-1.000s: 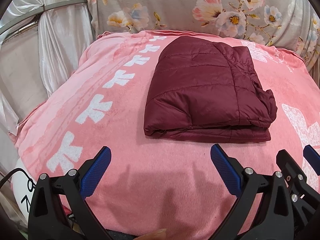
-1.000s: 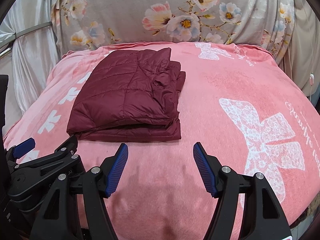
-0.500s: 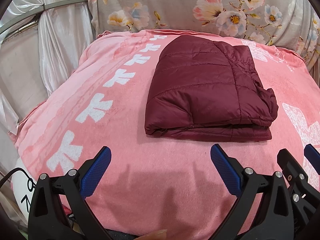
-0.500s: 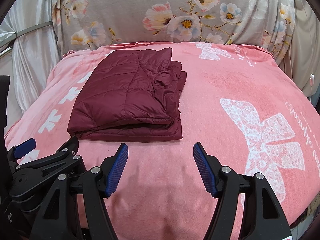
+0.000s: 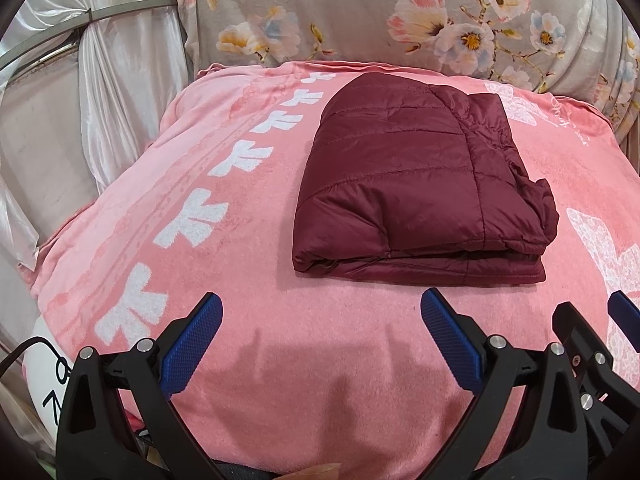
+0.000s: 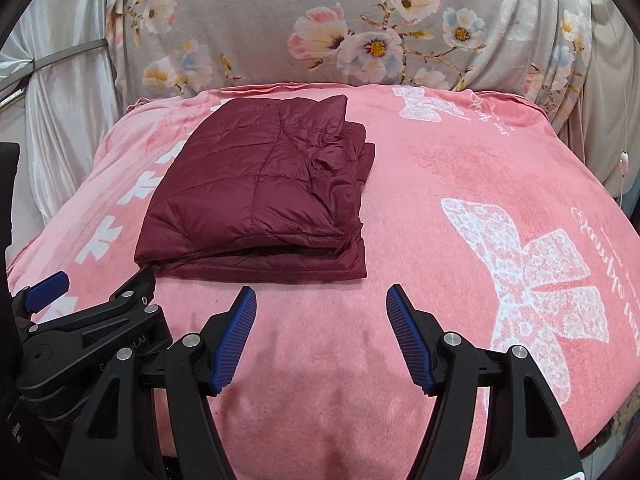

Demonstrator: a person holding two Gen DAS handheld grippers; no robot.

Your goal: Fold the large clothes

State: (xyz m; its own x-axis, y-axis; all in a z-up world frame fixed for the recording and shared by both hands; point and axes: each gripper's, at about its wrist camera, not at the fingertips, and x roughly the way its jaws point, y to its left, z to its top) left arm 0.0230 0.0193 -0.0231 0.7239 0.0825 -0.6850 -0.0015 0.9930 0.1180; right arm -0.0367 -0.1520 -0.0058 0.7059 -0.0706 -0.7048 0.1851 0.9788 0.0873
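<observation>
Left wrist view crops the right hand-held gripper [image 5: 592, 312] beside the folded jacket [image 5: 416, 184].

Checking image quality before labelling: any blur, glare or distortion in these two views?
Left wrist view: sharp, fisheye bends the pink blanket, dark corners, soft shadow beneath the left gripper. Right wrist view: equally sharp, faint sheen on the maroon jacket, no harsh glare.

Home bedrm: bed w/ pink fleece blanket [image 5: 248, 380], floral sheet [image 6: 280, 12] behind, satin drape [image 5: 116, 92].
</observation>
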